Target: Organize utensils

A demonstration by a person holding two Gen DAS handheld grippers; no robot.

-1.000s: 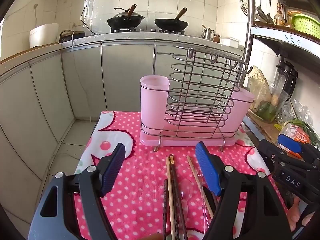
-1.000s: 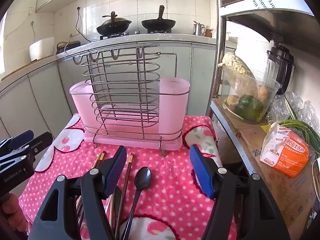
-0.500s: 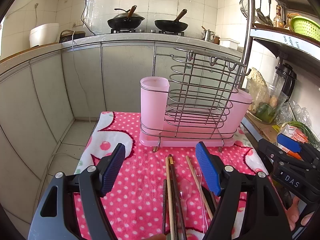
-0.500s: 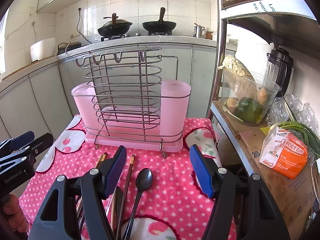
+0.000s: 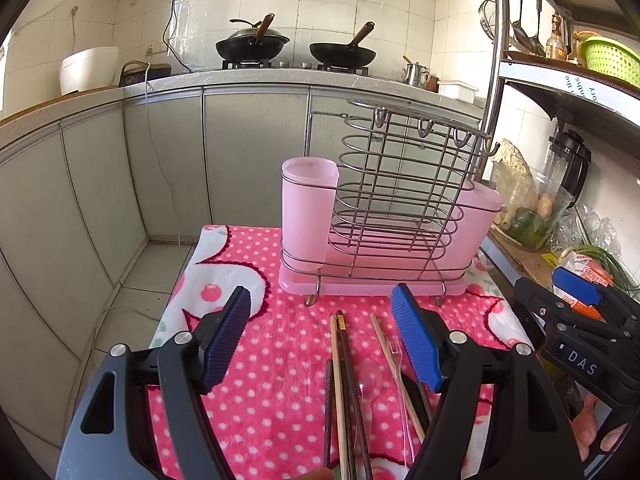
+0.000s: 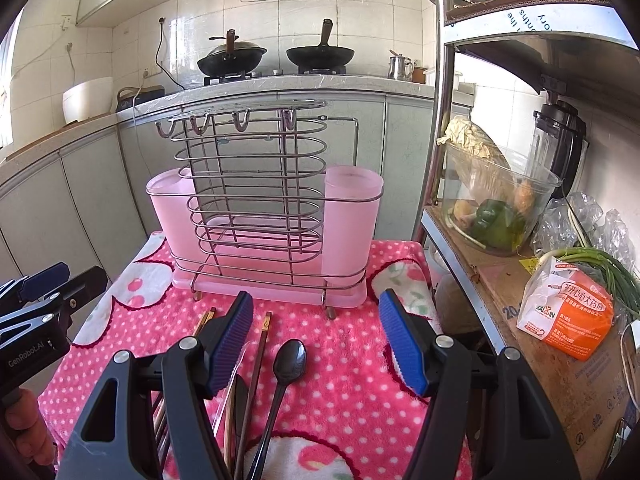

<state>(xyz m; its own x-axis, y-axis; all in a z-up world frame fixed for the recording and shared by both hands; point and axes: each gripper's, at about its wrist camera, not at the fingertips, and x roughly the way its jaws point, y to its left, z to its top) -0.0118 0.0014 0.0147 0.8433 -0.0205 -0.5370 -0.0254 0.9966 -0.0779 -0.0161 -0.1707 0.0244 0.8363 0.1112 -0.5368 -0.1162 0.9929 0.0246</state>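
A pink utensil rack (image 5: 384,236) (image 6: 264,236) with a wire frame and a pink cup at each end stands at the back of a pink dotted cloth (image 5: 280,360) (image 6: 352,360). In front of it lie several chopsticks (image 5: 340,368) (image 6: 258,356), a clear plastic spoon (image 5: 370,374) and a black spoon (image 6: 290,358). My left gripper (image 5: 320,338) hangs open above the cloth, the chopsticks just inside its right finger. The right gripper (image 6: 316,338) is open too, over the black spoon. Each gripper shows at the edge of the other's view.
A metal shelf unit (image 6: 444,120) stands right of the table, holding a glass bowl of vegetables (image 6: 496,204), a blender (image 6: 560,140) and an orange packet (image 6: 568,312). Grey cabinets and a counter with two woks (image 5: 296,46) lie behind. Floor drops off at the left.
Both views have drawn slightly back and up from the rack, which sits a little smaller and lower. The utensils have not moved and both grippers stay open.
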